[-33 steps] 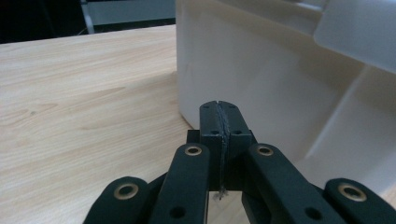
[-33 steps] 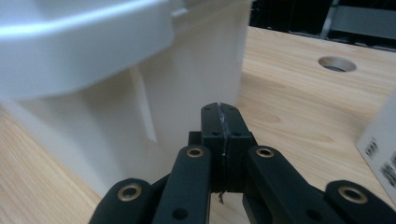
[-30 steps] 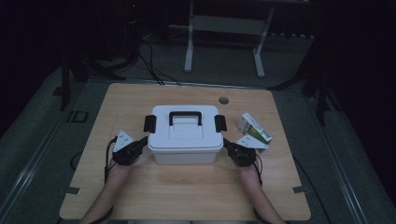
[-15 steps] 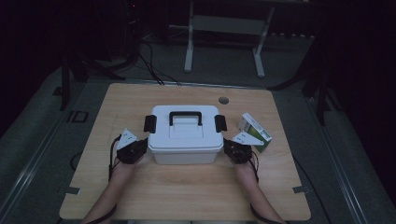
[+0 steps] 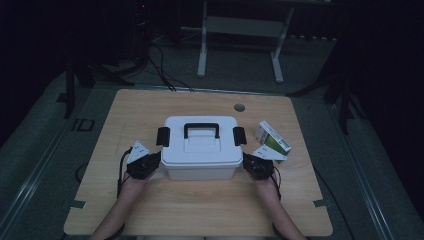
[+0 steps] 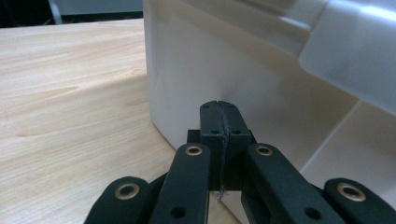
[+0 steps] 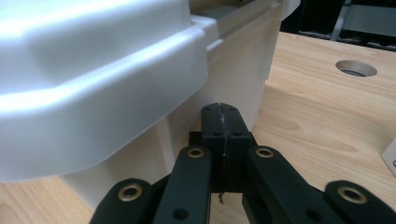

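White storage box (image 5: 201, 150), closed tongs (image 5: 156, 161) flanking (image 5: 247, 162)

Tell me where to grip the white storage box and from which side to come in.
Grip the black carry handle on the lid of the white storage box, coming from above. It arches clear of the lid and is narrow enough for jaws to close on, while the walls are broad and smooth. The left gripper and right gripper, both shut, flank those walls.
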